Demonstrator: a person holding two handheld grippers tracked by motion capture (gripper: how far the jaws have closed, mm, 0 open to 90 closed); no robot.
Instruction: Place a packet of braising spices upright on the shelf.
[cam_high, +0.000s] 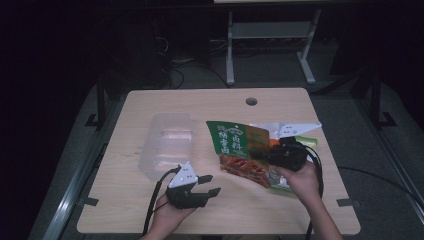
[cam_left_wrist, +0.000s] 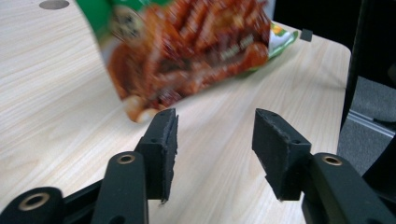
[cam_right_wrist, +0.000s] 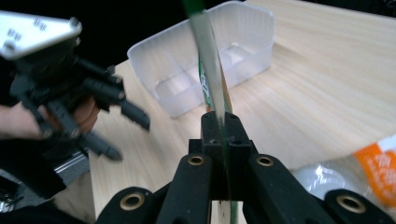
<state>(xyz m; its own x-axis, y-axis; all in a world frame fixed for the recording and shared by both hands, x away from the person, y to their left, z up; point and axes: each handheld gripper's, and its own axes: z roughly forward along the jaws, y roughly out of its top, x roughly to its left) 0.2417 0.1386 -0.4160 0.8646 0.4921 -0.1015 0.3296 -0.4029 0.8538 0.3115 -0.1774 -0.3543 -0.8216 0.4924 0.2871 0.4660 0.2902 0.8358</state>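
A green snack bag (cam_high: 239, 147) printed with reddish-orange food hangs tilted above the wooden table, right of centre. My right gripper (cam_high: 263, 153) is shut on its edge; in the right gripper view the jaws (cam_right_wrist: 219, 120) pinch the thin bag (cam_right_wrist: 211, 70) edge-on. My left gripper (cam_high: 211, 184) stands open near the table's front, left of the bag and apart from it. Between its fingers (cam_left_wrist: 215, 119) lies bare tabletop, and the bag (cam_left_wrist: 196, 42) hangs a short way beyond them. The left gripper (cam_right_wrist: 123, 133) also shows at the left of the right gripper view.
A clear plastic container (cam_high: 167, 145) lies on the table left of the bag, its rim (cam_right_wrist: 159, 46) close behind it in the right gripper view. A white and orange packet (cam_right_wrist: 359, 168) lies under the right hand. A cable hole (cam_high: 251, 101) sits at the table's far edge.
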